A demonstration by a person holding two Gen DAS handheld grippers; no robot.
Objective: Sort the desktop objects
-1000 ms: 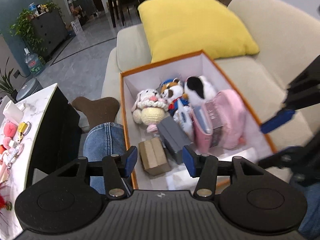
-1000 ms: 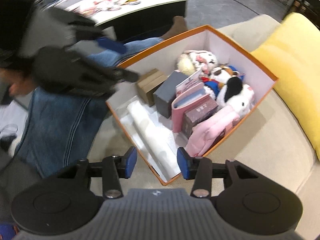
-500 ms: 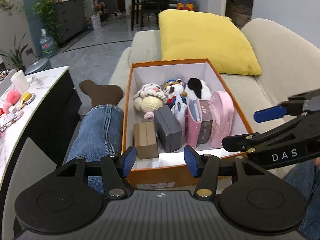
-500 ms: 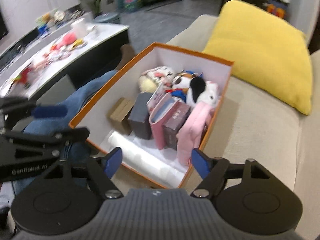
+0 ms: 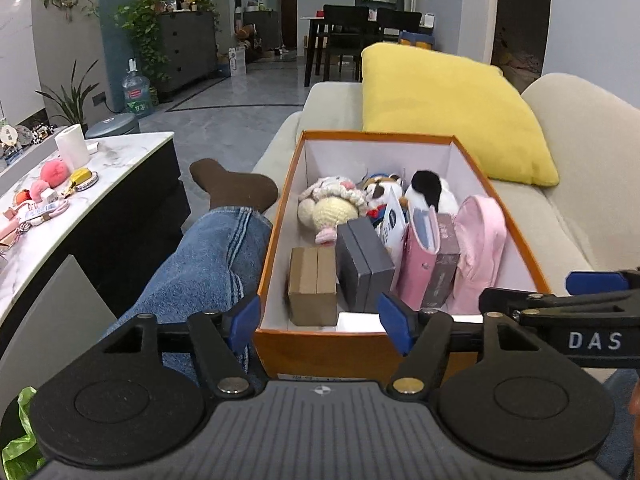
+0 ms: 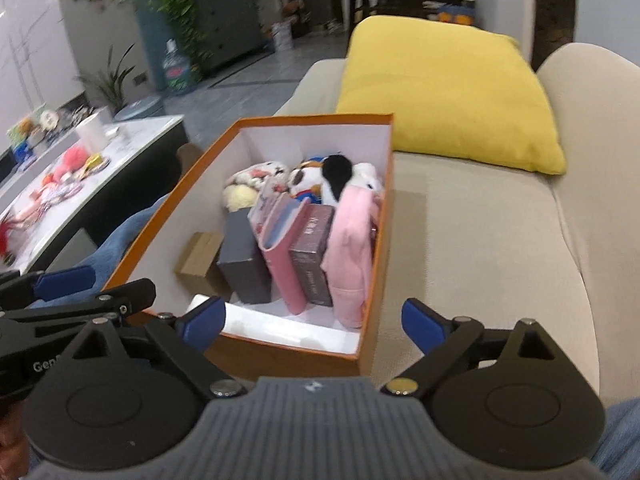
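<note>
- Beige sofa cushions (image 6: 480,240) are carrying an orange box (image 5: 320,350), which is sitting by the seat's front edge beside a person's jeans-clad leg (image 5: 208,264).
- Left gripper (image 5: 320,322) is hovering at the box's near wall — its jaws have just been opening, standing wide with nothing gripped.
- Right gripper (image 6: 312,326) is hanging over the box's near right corner; its jaws have likewise just been opening, holding nothing.
- Along the box's near end a brown carton (image 5: 313,285), a grey box (image 5: 364,268), a pink book (image 5: 420,260) and a pink pouch (image 5: 480,248) are standing.
- At the far end, plush toys (image 5: 332,208) are lying.
- Behind the box, a yellow pillow (image 5: 448,108) is leaning — against the backrest.
</note>
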